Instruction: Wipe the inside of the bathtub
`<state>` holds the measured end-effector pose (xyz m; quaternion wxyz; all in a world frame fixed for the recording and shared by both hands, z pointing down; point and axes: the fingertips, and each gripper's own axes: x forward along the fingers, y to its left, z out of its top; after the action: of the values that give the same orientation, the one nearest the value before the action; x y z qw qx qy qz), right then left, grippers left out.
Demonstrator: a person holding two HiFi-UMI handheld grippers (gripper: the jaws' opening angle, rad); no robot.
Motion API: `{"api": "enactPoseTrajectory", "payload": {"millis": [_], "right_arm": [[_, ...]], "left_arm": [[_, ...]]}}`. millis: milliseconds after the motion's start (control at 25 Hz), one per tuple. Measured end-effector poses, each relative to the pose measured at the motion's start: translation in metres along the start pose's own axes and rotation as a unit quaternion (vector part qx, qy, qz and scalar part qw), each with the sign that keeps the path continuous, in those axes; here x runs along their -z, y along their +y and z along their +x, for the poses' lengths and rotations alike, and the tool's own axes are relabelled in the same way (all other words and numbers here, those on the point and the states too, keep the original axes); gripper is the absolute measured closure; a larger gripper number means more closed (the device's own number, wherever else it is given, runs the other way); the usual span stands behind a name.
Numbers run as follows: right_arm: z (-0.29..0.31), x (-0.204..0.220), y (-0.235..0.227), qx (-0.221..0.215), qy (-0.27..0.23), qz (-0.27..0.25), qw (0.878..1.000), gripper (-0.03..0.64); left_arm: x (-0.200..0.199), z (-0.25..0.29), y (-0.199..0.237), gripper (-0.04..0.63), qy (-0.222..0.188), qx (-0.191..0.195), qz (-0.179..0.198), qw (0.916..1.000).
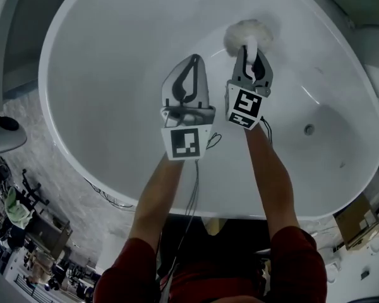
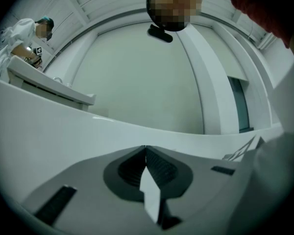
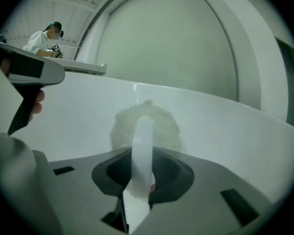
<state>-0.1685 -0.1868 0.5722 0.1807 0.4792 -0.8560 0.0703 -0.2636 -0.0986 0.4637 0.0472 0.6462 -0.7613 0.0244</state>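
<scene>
Right gripper grips scrubber, pressed ahead against bathtub wall; left gripper closed, empty.

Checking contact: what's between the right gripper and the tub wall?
A fluffy white pad on a handle clamped by the right gripper, against the tub wall; the right gripper view shows it.

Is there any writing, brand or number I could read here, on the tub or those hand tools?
No readable words, brands or numbers in any view.
The only signs are black-and-white square markers, patterns not letters, on the left gripper and the right gripper.
The bathtub and the fluffy white brush show no print.
</scene>
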Motion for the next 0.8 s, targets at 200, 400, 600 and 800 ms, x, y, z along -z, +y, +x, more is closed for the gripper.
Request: {"api": "enactPoseTrajectory", "payload": {"millis": [200, 400, 600, 800], "right_arm": [[0.048, 0.011, 0.008, -0.003, 0.009, -0.007, 1.000, 0.525], [0.090, 0.023, 0.006, 0.006, 0.017, -0.019, 1.000, 0.525], [0.113, 0.027, 0.014, 0.009, 0.019, -0.017, 1.000, 0.525], [0.113, 0.027, 0.016, 0.017, 0.014, -0.009, 1.000, 0.525]], "left_arm": [[0.021, 0.002, 0.009, 0.580, 0.014, -0.004, 0.000, 0.9999], [0.034, 0.003, 0.011, 0.580, 0.016, -0.003, -0.001, 0.9999], [0.044, 0.007, 0.014, 0.580, 0.020, -0.001, 0.000, 0.9998], [0.050, 0.007, 0.016, 0.580, 0.025, 0.004, 0.006, 0.9997]]}}
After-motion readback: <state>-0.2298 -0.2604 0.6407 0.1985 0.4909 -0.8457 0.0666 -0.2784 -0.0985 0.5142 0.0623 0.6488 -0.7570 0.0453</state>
